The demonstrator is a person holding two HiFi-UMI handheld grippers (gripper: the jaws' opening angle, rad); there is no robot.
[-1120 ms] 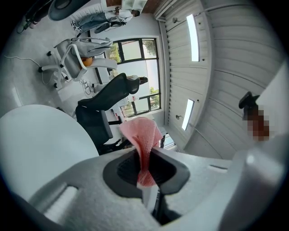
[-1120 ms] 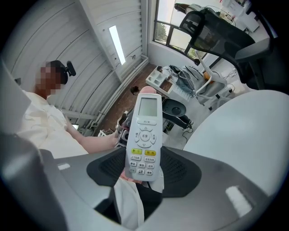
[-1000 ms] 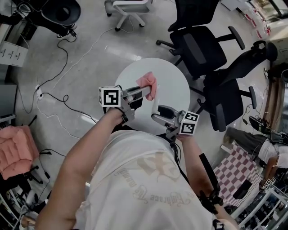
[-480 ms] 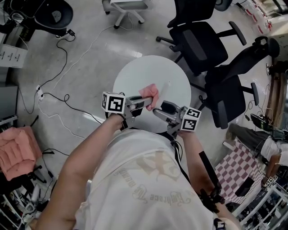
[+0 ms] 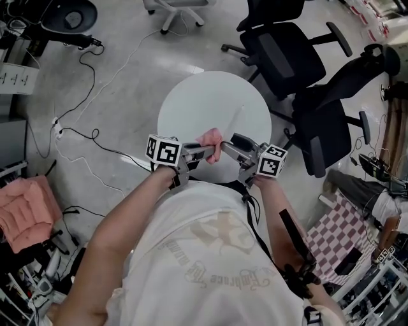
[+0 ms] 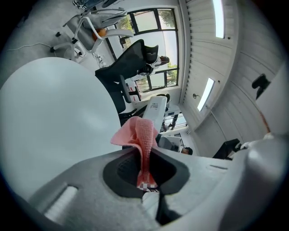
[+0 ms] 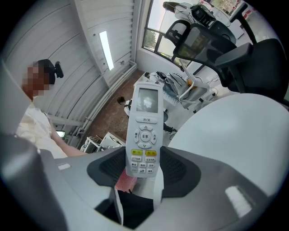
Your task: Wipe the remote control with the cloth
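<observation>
My left gripper is shut on a pink cloth, whose crumpled end sticks up out of the jaws. My right gripper is shut on the lower end of a white remote control, buttons and small screen facing the camera. In the head view the remote shows as a thin white bar over the round white table. Both grippers hang over the table's near edge, tips close together, cloth right beside the remote's lower end. From the left gripper view the remote stands just behind the cloth.
Two black office chairs stand close to the table's far right side, a white chair at the back. Cables trail over the grey floor at left, near a pink cushion.
Both grippers came back toward the table's near edge and closer together. The cloth and the remote travelled with them and now nearly meet.
</observation>
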